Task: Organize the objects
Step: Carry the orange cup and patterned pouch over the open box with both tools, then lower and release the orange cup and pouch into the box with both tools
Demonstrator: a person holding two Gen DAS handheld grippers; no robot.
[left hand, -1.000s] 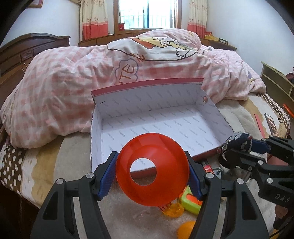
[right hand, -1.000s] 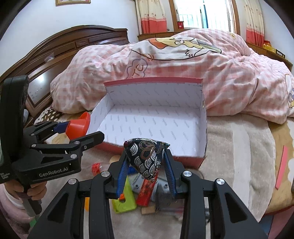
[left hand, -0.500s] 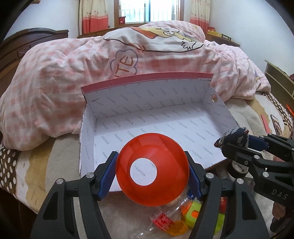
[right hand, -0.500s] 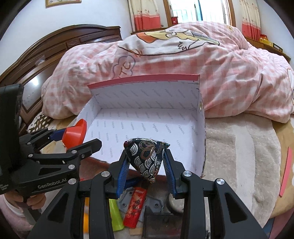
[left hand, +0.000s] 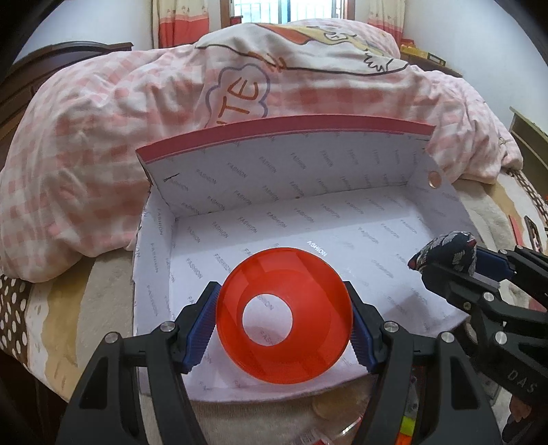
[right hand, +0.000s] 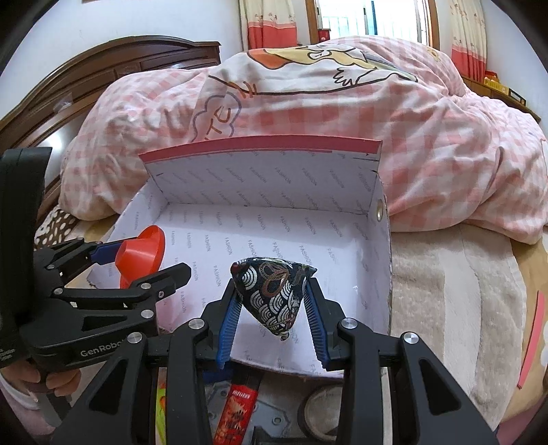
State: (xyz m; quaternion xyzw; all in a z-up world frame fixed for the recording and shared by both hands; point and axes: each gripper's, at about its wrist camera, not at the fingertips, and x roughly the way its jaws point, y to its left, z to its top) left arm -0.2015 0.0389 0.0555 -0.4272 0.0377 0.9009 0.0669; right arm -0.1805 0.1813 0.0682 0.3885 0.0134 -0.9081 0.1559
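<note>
I've brought both loads forward over the open box [left hand: 424, 219]. Left gripper [left hand: 284, 325], jaws wide, clamps the orange funnel [left hand: 284, 318]; right gripper [right hand: 272, 308], jaws narrow, pinches the patterned pouch [right hand: 274, 294]. Next: drop.

Bedroom, lit by daylight from a barred window [right hand: 370, 20] behind the bed [right hand: 455, 284]. Above the bed's far side, pale plain walls [right hand: 164, 20]. On either side of the window, cream curtains [right hand: 265, 24] with coral-red bands. Left of the bed, a dark carved wooden headboard [right hand: 113, 78], glossy in the light. Heaped over most of the bed, a pink-and-white checked duvet [left hand: 102, 143] printed with a cartoon figure and orange letters. Under the duvet, a plush beige-and-tan striped blanket [right hand: 445, 308]; at the bed's left edge, brown fabric with white dots [left hand: 13, 308]. Right of the bed, a low wooden ledge [right hand: 496, 85] with small yellow items.
</note>
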